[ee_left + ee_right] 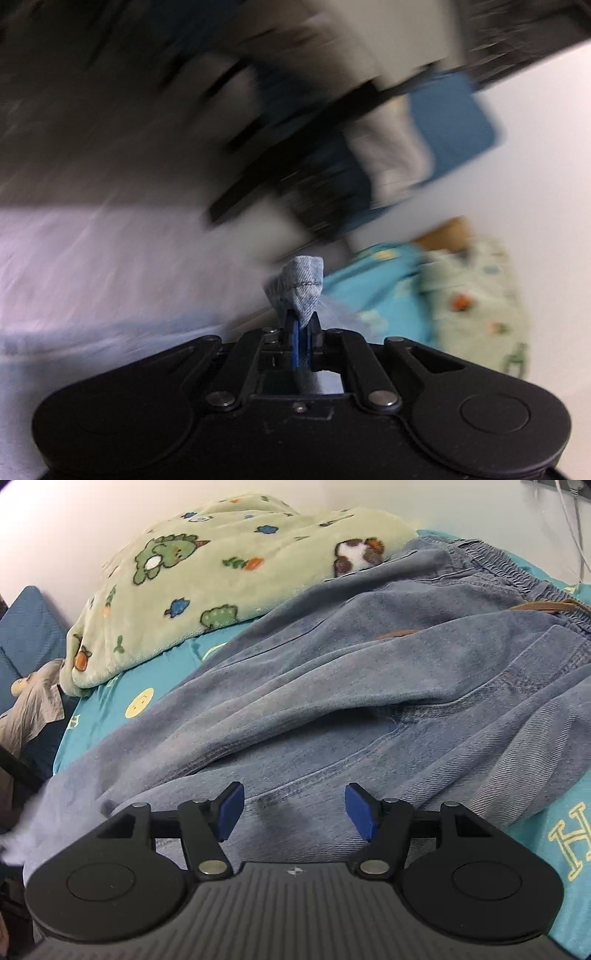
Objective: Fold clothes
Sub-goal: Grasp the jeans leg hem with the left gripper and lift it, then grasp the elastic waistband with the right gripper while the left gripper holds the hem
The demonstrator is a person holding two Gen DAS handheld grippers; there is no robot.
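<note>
A bed [170,686] under a turquoise sheet printed with yellow smiley faces and letters fills the right wrist view, set against a plain white wall [74,520]. Across it sprawl blue denim jeans [369,686], rumpled in long folds, the elastic waistband at the upper right beside a brown strap [546,606] and the legs running down toward the lower left corner. A pale green fleece blanket [229,565] with dinosaur and guinea-pig prints lies bunched at the head of the bed, its lower edge touching the jeans. A blue cushion [29,627] and a crumpled grey cloth [33,705] sit off the bed's left side.

The right hand-held gripper [294,810] hangs just above the denim with its blue-padded jaws spread wide, gripping nothing.

The left wrist view is heavily motion-blurred. There the left hand-held gripper [301,325] has its jaws pressed narrow on a bunched fold of the jeans [301,284], a stitched seam showing on the pale denim tuft that pokes out past the pads. Behind it the blanket [476,291], the turquoise sheet [384,291] and the blue cushion [454,129] appear as smears; the dark shapes above cannot be identified.
</note>
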